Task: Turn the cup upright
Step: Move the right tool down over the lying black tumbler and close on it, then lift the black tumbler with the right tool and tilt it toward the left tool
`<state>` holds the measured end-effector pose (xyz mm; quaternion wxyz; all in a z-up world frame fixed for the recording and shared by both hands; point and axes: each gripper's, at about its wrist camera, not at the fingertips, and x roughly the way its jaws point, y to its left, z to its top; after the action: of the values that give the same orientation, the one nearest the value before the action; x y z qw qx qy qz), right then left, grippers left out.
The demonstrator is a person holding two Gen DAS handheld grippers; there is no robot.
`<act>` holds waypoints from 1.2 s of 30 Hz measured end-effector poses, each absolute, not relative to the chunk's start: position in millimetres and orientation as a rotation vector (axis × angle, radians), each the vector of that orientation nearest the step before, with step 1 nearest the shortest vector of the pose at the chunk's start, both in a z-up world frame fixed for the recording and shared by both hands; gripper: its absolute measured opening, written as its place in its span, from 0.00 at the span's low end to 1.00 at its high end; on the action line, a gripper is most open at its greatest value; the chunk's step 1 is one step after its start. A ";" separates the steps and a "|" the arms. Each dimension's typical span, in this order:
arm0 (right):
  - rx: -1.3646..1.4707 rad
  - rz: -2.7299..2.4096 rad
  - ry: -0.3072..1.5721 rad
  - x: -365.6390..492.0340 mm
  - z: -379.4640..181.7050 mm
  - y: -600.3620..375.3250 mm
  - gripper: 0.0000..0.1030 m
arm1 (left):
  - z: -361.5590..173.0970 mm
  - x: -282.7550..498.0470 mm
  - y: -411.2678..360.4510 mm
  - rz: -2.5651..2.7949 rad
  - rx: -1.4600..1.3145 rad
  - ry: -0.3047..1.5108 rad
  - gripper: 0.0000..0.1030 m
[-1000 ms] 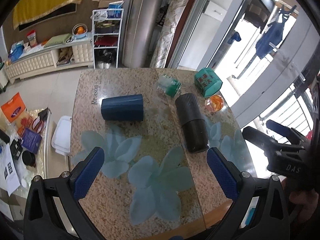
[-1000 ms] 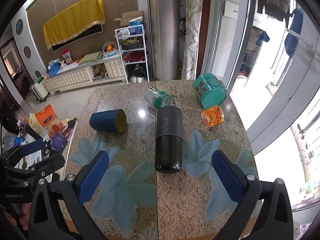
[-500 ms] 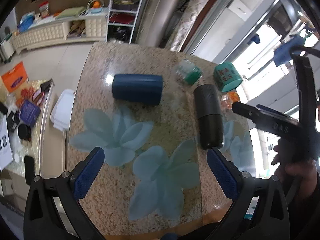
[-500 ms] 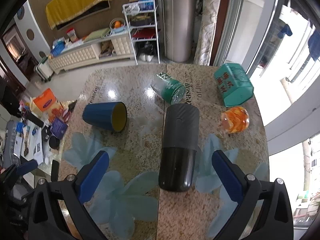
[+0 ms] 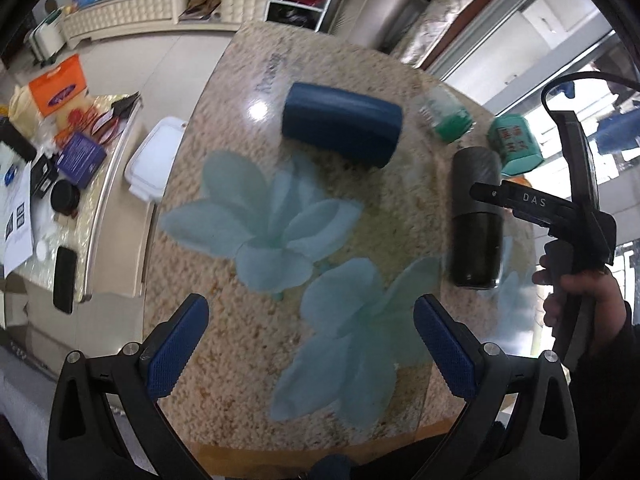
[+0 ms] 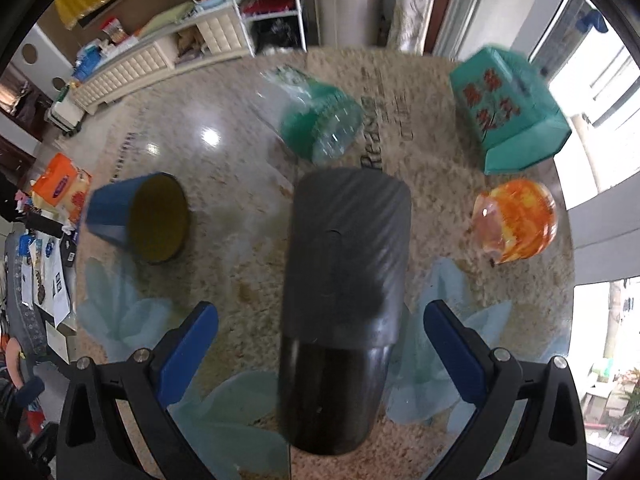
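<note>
A black cylindrical cup [image 6: 344, 304] lies on its side on the granite table [image 6: 240, 264], its length running toward me; it also shows in the left wrist view [image 5: 476, 216]. My right gripper [image 6: 320, 344] is open, its blue fingers either side of the cup's near end, above it. A dark blue cup [image 5: 342, 124] lies on its side further left, its yellow inside facing the right wrist view [image 6: 140, 216]. My left gripper [image 5: 312, 344] is open and empty over the table's flower pattern. The right gripper's body [image 5: 560, 216] shows in the left view above the black cup.
A green-and-clear plastic bottle [image 6: 316, 124] lies behind the black cup. A teal box [image 6: 508, 112] and an orange glass jar [image 6: 516, 220] sit at the right. A low table with clutter [image 5: 60, 160] stands left of the table edge.
My right gripper has moved down and forward over the black cup, which now fills the view between its fingers. My left gripper has drifted left and lower.
</note>
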<state>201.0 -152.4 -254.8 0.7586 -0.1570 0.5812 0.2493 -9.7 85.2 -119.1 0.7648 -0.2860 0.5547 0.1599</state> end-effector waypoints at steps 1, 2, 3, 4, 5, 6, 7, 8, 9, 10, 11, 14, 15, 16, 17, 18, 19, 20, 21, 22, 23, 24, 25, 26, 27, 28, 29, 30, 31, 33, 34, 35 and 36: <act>-0.349 0.534 1.273 202.2 -256.4 -151.4 1.00 | -121.5 -10.7 85.9 0.358 -0.625 1.213 1.00; -0.359 0.523 1.282 205.0 -261.5 -152.5 1.00 | -123.7 -11.7 86.9 0.370 -0.629 1.222 1.00; -0.362 0.519 1.296 205.8 -265.4 -153.8 1.00 | -125.0 -12.6 87.4 0.377 -0.633 1.229 1.00; -0.363 0.519 1.313 205.7 -269.8 -155.3 1.00 | -127.5 -13.5 88.1 0.383 -0.638 1.237 1.00; -0.367 0.518 1.325 205.3 -272.7 -155.7 1.00 | -129.6 -13.8 88.4 0.385 -0.641 1.244 1.00; -0.377 0.519 1.341 204.1 -277.0 -156.0 1.00 | -131.6 -14.5 88.4 0.388 -0.644 1.250 1.00; -0.386 0.525 1.352 202.5 -280.4 -156.0 1.00 | -133.4 -15.6 88.3 0.391 -0.646 1.255 1.00; -0.392 0.526 1.356 201.3 -282.5 -156.0 1.00 | -135.0 -16.1 87.8 0.393 -0.649 1.259 1.00; -0.398 0.523 1.363 200.4 -284.6 -156.1 1.00 | -136.3 -16.6 87.2 0.395 -0.653 1.264 1.00; -0.393 0.525 1.372 200.1 -286.4 -156.9 1.00 | -137.9 -17.6 87.4 0.398 -0.658 1.268 1.00; -0.383 0.521 1.387 199.6 -288.0 -158.5 1.00 | -138.9 -18.5 87.7 0.399 -0.663 1.273 1.00; -0.354 0.516 1.411 198.2 -293.6 -165.4 0.89 | -143.5 -23.6 90.8 0.415 -0.687 1.286 1.00; -0.361 0.514 1.412 196.4 -293.7 -167.1 0.86 | -144.7 -25.0 92.1 0.420 -0.693 1.287 1.00; -0.376 0.503 1.406 195.0 -295.5 -169.1 0.80 | -144.9 -26.8 93.4 0.425 -0.698 1.288 1.00; -0.392 0.489 1.392 192.8 -296.4 -173.4 0.74 | -145.2 -28.7 94.7 0.431 -0.704 1.286 1.00; -0.401 0.490 1.378 191.1 -293.5 -175.7 0.73 | -144.4 -28.9 95.7 0.434 -0.706 1.285 1.00; -0.401 0.494 1.377 190.8 -294.1 -176.2 0.73 | -143.8 -29.9 96.4 0.438 -0.707 1.284 1.00; -0.405 0.500 1.376 189.6 -293.8 -180.1 0.73 | -143.5 -30.5 96.9 0.441 -0.708 1.282 1.00; -0.409 0.503 1.373 188.6 -293.0 -184.0 0.73 | -143.3 -31.0 97.3 0.440 -0.709 1.281 1.00; -0.413 0.505 1.368 187.0 -292.6 -186.2 0.73 | -142.8 -31.0 96.8 0.439 -0.708 1.280 1.00; -0.413 0.508 1.364 185.3 -291.3 -189.1 0.72 | -142.4 -31.3 96.2 0.437 -0.705 1.278 1.00; -0.411 0.509 1.364 183.5 -289.6 -190.4 0.72 | -141.0 -31.5 95.5 0.439 -0.702 1.272 1.00; -0.407 0.513 1.366 182.7 -288.7 -193.8 0.72 | -139.5 -32.3 95.7 0.444 -0.699 1.263 1.00; -0.398 0.521 1.374 181.8 -287.5 -197.0 0.72 | -137.2 -32.8 95.8 0.449 -0.694 1.254 1.00; -0.382 0.532 1.384 181.3 -287.9 -201.3 0.72 | -136.1 -32.8 96.2 0.450 -0.691 1.250 1.00; -0.362 0.547 1.397 180.9 -291.3 -207.1 0.72 | -134.6 -33.3 96.7 0.452 -0.688 1.245 1.00; -0.354 0.550 1.405 180.1 -288.8 -208.8 0.72 | -133.3 -34.0 97.6 0.455 -0.689 1.240 1.00; -0.347 0.552 1.411 177.0 -286.2 -215.2 0.72 | -132.9 -34.5 98.9 0.456 -0.692 1.236 1.00; -0.344 0.557 1.411 174.6 -282.9 -221.0 0.72 | -132.6 -35.4 99.5 0.458 -0.695 1.233 1.00; -0.336 0.559 1.413 175.3 -277.8 -228.1 0.72 | -131.8 -37.2 101.0 0.460 -0.703 1.226 1.00; -0.327 0.564 1.417 172.2 -272.9 -234.6 0.72 | -131.5 -37.9 101.9 0.459 -0.706 1.223 1.00; -0.319 0.567 1.417 167.9 -267.3 -242.1 0.72 | -131.1 -38.4 102.5 0.456 -0.710 1.218 1.00; -0.316 0.568 1.418 165.1 -262.1 -247.6 0.72 | -130.5 -39.3 102.5 0.453 -0.712 1.216 1.00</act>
<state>165.1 -247.6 -262.1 0.7109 -0.1426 0.6393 0.2562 -39.3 102.5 -130.5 0.7386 -0.3242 0.5539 0.2065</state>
